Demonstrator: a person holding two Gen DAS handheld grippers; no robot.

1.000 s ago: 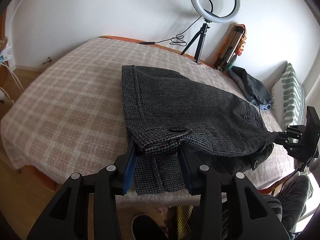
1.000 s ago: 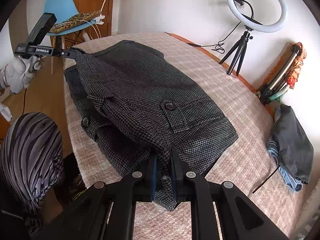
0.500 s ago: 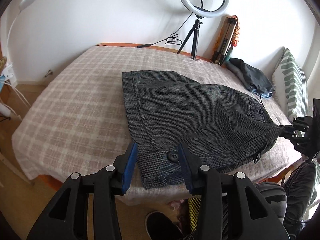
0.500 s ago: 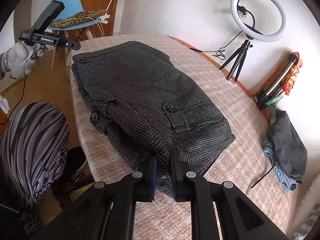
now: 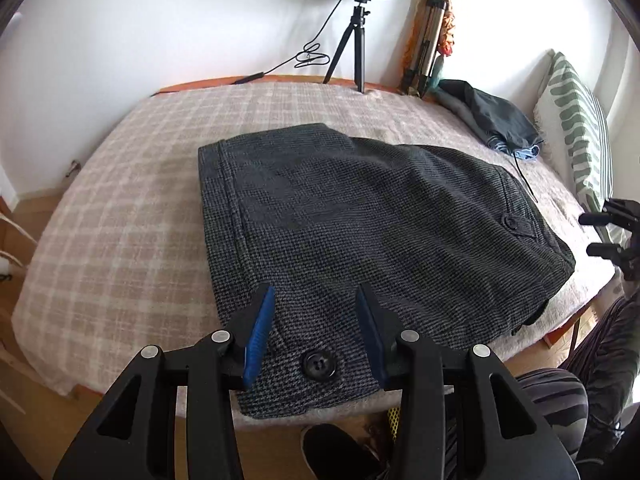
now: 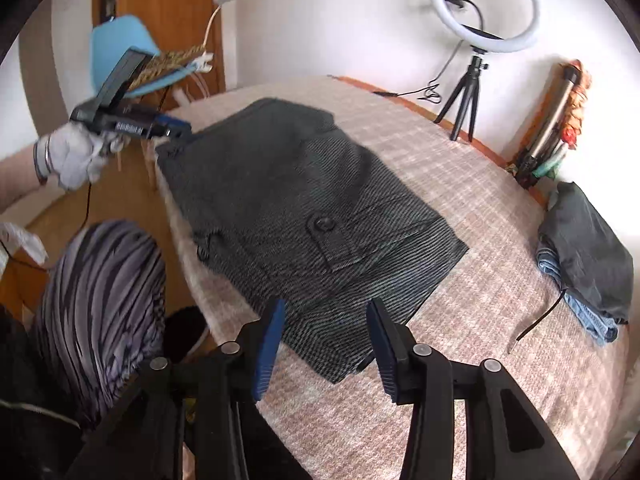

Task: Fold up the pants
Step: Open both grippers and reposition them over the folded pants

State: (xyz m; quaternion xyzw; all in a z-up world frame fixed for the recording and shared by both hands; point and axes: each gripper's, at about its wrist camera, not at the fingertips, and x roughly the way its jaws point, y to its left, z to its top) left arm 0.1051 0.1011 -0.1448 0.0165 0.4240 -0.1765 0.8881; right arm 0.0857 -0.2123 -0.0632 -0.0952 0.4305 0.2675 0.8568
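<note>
The dark grey houndstooth pants [image 5: 360, 224] lie folded flat on the plaid bed cover, also seen in the right wrist view [image 6: 304, 216]. My left gripper [image 5: 316, 312] is open and empty, its blue pads above the near corner by a black button [image 5: 318, 364]. My right gripper [image 6: 326, 328] is open and empty, hovering over the opposite near corner of the pants. The right gripper shows at the right edge of the left wrist view [image 5: 612, 232]. The left gripper, held by a gloved hand, shows in the right wrist view [image 6: 132, 126] at the pants' far corner.
A pile of dark and blue clothes [image 5: 496, 120] lies at the bed's far right beside a green-striped pillow [image 5: 580, 128]. A ring light on a tripod [image 5: 360, 20] stands at the far edge. A blue chair [image 6: 132, 56] stands off the bed. The person's striped legs [image 6: 100, 296] are at the near edge.
Both grippers have let go of the pants and pulled back. The right gripper opened. The lifted layer has dropped, and the pants now lie flat.
</note>
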